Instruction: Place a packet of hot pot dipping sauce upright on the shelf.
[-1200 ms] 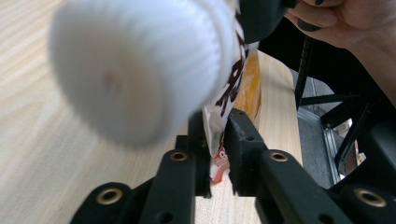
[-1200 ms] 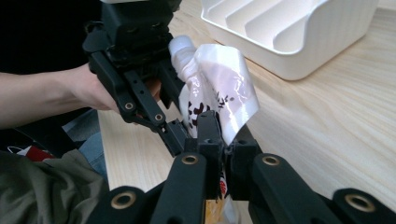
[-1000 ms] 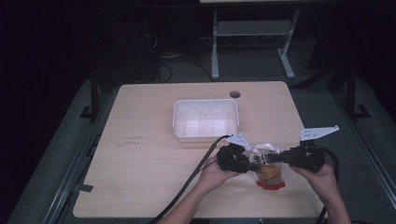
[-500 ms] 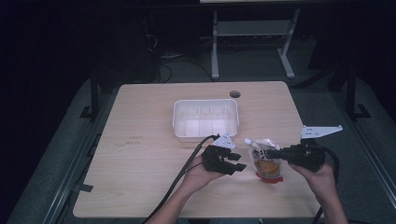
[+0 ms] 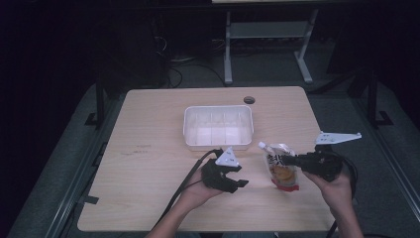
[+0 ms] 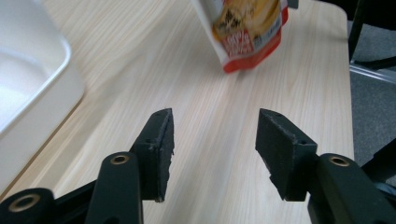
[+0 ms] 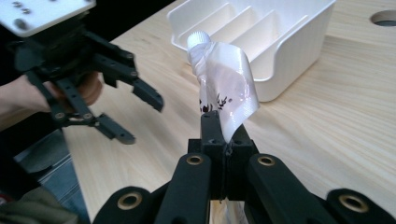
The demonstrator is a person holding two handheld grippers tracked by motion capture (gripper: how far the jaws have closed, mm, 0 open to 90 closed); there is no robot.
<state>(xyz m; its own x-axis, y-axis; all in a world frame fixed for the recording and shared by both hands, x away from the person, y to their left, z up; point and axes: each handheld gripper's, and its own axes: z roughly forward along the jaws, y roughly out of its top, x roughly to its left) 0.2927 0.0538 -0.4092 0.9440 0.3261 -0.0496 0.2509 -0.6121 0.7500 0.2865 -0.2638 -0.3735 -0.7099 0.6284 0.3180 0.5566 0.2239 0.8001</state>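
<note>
Above the bench's (image 5: 148, 198) near edge, my right tool (image 5: 289, 160) pinches the pouch (image 5: 281, 171) by one side; my left tool (image 5: 236, 182), jaws just opened, stands empty. Such a thin grip could let it slip before the tray (image 5: 218, 144).

I see a pale wooden table (image 5: 148, 163) with a round cable hole (image 5: 249, 99) near its far edge. On the dark floor behind it stands a white metal rack (image 5: 267, 29).
</note>
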